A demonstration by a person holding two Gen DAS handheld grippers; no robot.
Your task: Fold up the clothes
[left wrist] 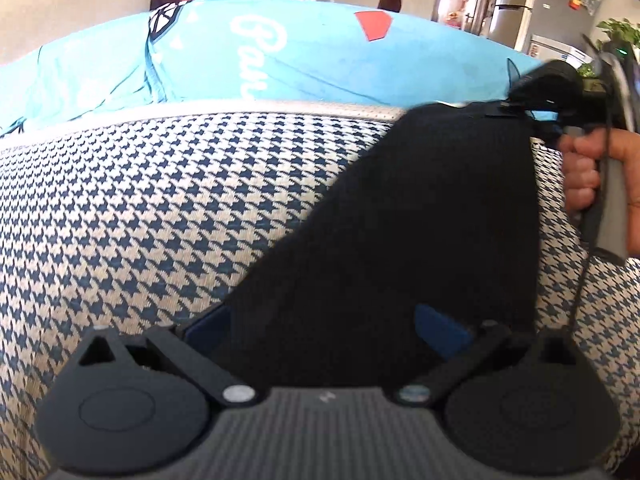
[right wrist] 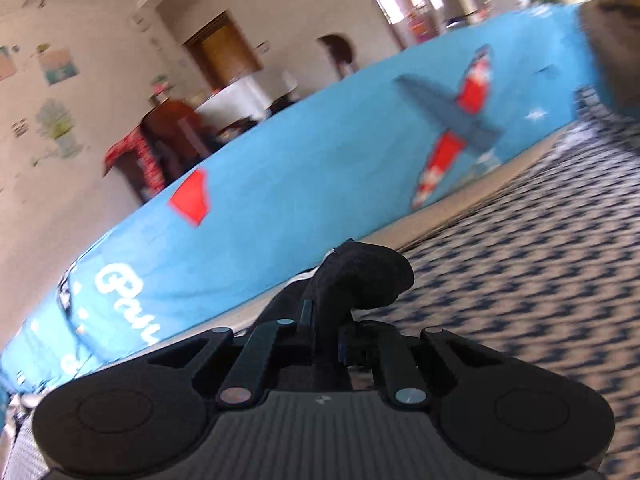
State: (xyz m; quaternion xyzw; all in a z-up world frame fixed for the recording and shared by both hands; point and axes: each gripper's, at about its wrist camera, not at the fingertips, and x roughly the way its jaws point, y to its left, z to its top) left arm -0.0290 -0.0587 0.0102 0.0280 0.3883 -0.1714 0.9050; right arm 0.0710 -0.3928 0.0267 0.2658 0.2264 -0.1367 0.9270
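Note:
A black garment [left wrist: 420, 208] lies stretched across the blue-and-cream houndstooth surface [left wrist: 160, 208]. My left gripper [left wrist: 324, 328] stands open, its blue pads [left wrist: 440, 330] spread on either side of the garment's near end. At the upper right of the left wrist view a hand [left wrist: 580, 176] holds my right gripper [left wrist: 536, 110], which is shut on the garment's far corner and lifts it. In the right wrist view the right gripper [right wrist: 326, 320] pinches a bunched fold of the black garment [right wrist: 360, 276] just above the houndstooth surface [right wrist: 520, 300].
A bright blue cloth [left wrist: 300, 60] with white lettering and red shapes lies beyond the houndstooth surface, along its far edge. Behind it stand a chair draped in red cloth [right wrist: 156, 148], a fridge [left wrist: 548, 12] and a green plant [left wrist: 620, 32].

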